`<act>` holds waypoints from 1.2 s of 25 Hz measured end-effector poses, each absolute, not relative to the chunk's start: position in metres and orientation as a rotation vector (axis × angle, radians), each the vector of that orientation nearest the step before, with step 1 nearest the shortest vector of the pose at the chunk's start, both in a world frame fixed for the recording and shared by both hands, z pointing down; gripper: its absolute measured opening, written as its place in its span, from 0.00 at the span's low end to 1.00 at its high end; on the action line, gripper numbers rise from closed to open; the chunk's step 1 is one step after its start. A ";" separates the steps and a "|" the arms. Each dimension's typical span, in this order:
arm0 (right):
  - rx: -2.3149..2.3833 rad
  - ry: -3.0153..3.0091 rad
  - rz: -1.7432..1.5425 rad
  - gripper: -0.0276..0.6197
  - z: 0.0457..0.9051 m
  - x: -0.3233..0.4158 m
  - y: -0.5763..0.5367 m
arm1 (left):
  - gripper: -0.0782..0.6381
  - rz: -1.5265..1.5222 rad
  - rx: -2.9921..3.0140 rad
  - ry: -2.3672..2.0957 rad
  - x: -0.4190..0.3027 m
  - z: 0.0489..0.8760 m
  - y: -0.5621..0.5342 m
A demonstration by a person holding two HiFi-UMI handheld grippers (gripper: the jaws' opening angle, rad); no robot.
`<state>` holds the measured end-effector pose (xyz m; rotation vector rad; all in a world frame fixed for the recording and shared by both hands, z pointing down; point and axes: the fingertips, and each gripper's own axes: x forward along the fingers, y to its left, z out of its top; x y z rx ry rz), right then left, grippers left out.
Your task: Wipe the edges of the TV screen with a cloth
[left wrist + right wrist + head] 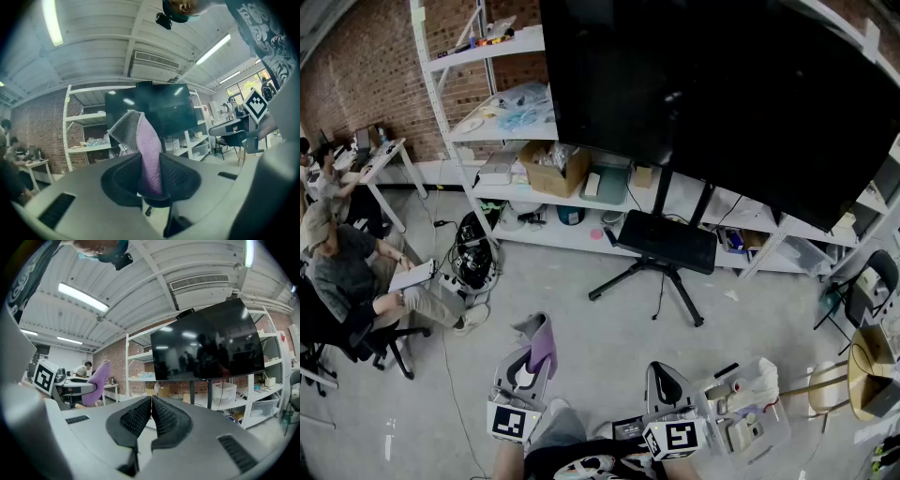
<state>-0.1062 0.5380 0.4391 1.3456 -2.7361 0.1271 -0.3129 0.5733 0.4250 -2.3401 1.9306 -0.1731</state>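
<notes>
Poking up from between the jaws of the left gripper (150,165), tightly pinched: purple cloth (147,140); right gripper (151,405) closed, empty.

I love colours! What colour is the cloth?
The cloth is purple and grey; clearest in left gripper view.

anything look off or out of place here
Nothing serious. The cloth is clamped in the left gripper, the right gripper is shut and empty, and the TV shows no damage. Only a small pale scrap lies on the floor near the stand.

Workshop: brick wall (358,70), cluttered shelving (508,45)
</notes>
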 end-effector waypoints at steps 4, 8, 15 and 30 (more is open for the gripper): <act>1.336 -2.740 0.130 0.09 0.440 -0.109 0.534 | 0.25 -0.136 -2.340 1.961 -0.314 0.425 0.570; 1.310 -2.744 0.088 0.09 0.437 -0.109 0.528 | 0.25 -0.115 -2.339 1.960 -0.311 0.420 0.565; 1.309 -2.768 0.160 0.09 0.443 -0.106 0.514 | 0.25 -0.090 -2.353 1.966 -0.307 0.423 0.550; 1.297 -2.723 0.193 0.09 0.467 -0.166 0.389 | 0.25 -0.067 -2.336 1.954 -0.372 0.435 0.405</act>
